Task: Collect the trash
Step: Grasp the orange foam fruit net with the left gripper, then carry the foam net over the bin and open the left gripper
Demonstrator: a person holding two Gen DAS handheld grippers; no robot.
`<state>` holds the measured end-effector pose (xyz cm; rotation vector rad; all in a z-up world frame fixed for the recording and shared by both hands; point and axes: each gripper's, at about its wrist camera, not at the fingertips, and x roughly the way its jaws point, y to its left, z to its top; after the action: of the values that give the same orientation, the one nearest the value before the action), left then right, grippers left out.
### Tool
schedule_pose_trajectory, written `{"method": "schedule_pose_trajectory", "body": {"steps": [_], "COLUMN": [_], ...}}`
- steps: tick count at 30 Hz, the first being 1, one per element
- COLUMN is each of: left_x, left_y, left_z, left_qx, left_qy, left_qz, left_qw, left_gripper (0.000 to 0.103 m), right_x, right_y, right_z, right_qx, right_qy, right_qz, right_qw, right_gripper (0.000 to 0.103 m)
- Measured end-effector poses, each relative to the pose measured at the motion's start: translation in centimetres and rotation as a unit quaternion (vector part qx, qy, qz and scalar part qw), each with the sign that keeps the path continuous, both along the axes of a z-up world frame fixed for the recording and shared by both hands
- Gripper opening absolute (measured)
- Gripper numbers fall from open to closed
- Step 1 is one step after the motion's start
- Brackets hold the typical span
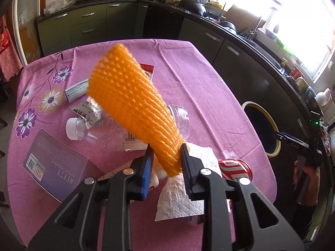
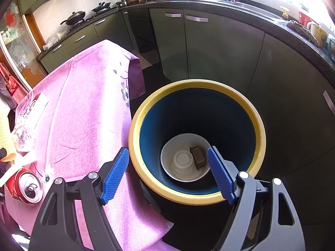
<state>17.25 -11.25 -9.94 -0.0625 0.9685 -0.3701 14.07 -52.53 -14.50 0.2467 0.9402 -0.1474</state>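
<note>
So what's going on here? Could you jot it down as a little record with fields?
left gripper: shut on orange foam net, lifted above the table
right gripper: open, empty, over the bin
bin: yellow rim, holds a white bowl and a small brown tray
left on pink tablecloth: clear bottle, red can, paper napkin, box

On the table (image 1: 188, 79) we see a bottle (image 1: 100, 129) lying on its side, with a box (image 1: 56, 163) near its cap end. A napkin (image 1: 184, 200) lies just beside a can (image 1: 234, 168) tipped over near the table's right edge. Above them, a foam net sleeve (image 1: 134, 96) is held up off the table. The bin (image 2: 196, 138) stands on the floor right of the table; inside it a bowl (image 2: 185, 156) holds a cup (image 2: 183, 161) and a small tray (image 2: 197, 156)
</note>
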Motion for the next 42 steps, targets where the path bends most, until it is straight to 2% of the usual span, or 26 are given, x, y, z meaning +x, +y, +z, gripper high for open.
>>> {"method": "schedule_pose_trajectory", "body": {"steps": [7,11,16,21,23,26,30,34,35,38,40,42], "left_x": [-1.4,-2.2,-2.0,-2.1,-2.1,-1.8,-0.9,0.8,1.1,1.9,1.5,0.8], "left_y": [0.3,-0.8,-5.1,-12.5,-16.0,-21.2,-28.2,-33.7,-34.5,-36.4,-35.8,-34.5], "left_z": [2.1,3.7,5.6,6.7,6.3,4.8,1.4,-2.3,-3.1,-4.4,-4.0,-2.7], "left_qx": [-0.002,-0.007,-0.011,-0.025,-0.033,-0.025,-0.011,0.012,0.018,0.037,0.034,0.022], "left_qy": [-0.034,-0.049,-0.057,-0.06,-0.047,-0.029,0.011,0.045,0.05,0.048,0.037,0.019], "left_qz": [-0.012,-0.039,-0.1,-0.177,-0.209,-0.241,-0.277,-0.285,-0.284,-0.275,-0.268,-0.27], "left_qw": [0.9993,0.998,0.9933,0.982,0.9762,0.9696,0.9607,0.9573,0.9573,0.9597,0.9622,0.9624], "left_gripper": [0.014,0.014,0.014,0.014,0.014,0.015,0.015,0.015,0.018,0.044,0.049,0.059], "right_x": [-0.3,-0.8,-2.0,-4.0,-4.9,-6.3,-8.6,-10.9,-11.4,-12.8,-13.3,-13.4], "right_y": [0.3,0.2,-0.5,-1.7,-2.5,-4.0,-5.9,-7.7,-8.0,-9.1,-9.5,-9.7], "right_z": [0.6,0.9,1.7,2.4,2.7,2.9,2.9,2.8,2.7,2.6,2.6,2.5], "right_qx": [-0.001,-0.001,-0.002,-0.009,-0.009,-0.009,-0.004,-0.001,0.0,0.001,0.002,0.002], "right_qy": [-0.005,-0.01,-0.022,-0.03,-0.032,-0.036,-0.04,-0.041,-0.041,-0.042,-0.042,-0.04], "right_qz": [0.002,0.0,-0.012,-0.034,-0.043,-0.06,-0.083,-0.105,-0.11,-0.125,-0.13,-0.129], "right_qw": [1.0,1.0,1.0,0.999,0.999,0.998,0.996,0.994,0.993,0.991,0.991,0.991], "right_gripper": [0.076,0.076,0.076,0.076,0.076,0.076,0.077,0.076,0.076,0.077,0.077,0.077]}}
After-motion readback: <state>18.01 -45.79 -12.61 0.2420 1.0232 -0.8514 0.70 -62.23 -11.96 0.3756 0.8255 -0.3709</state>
